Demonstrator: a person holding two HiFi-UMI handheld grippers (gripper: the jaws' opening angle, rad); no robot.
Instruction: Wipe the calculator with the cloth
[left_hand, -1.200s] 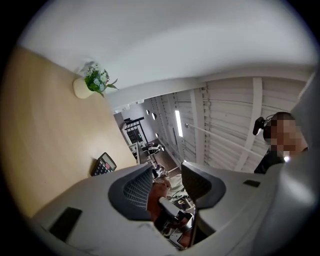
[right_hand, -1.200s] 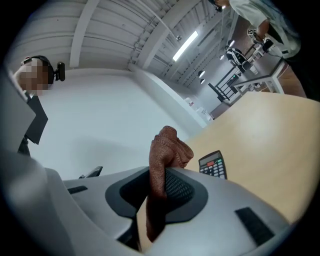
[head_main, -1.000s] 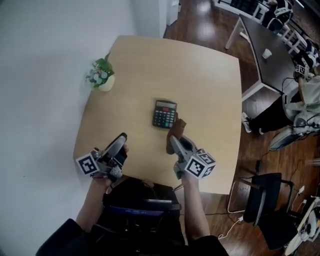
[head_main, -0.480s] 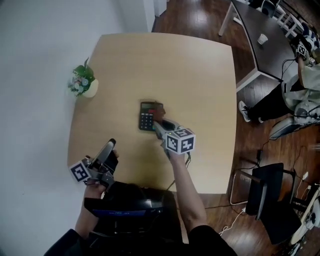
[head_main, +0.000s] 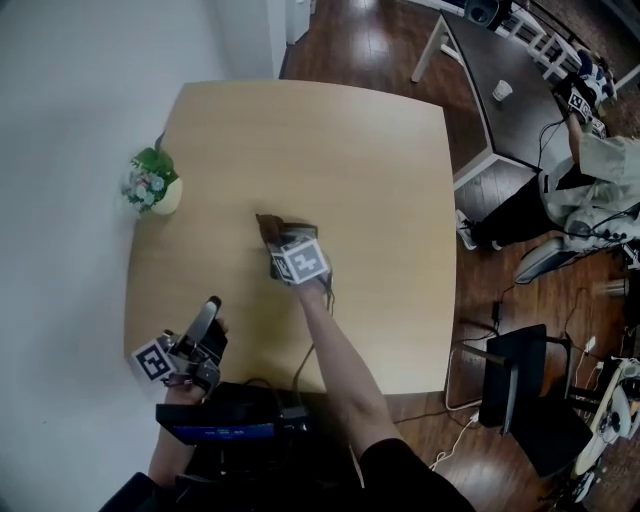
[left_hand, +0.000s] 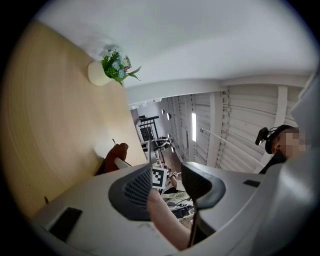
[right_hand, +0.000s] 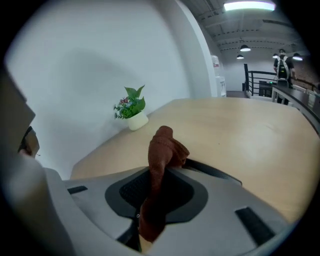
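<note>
**Wiping Judged Barely Begun, Calculator Largely Covered**

The wooden table is taken up mostly by bare top. The right gripper is angled down at mid-table, its jaws clamped on the cloth. The left gripper is held at the near left edge, with its jaws apart and nothing between them. The calculator lies at the table's middle, beneath the right gripper. Only a dark strip of it is shown. The brown cloth is bunched above the jaw tips. A small potted plant stands at the left edge.

The wipe is judged to be at its start, and strokes across the keys and display are left to do. The calculator's long axis and facing cannot be read while it is covered.
</note>
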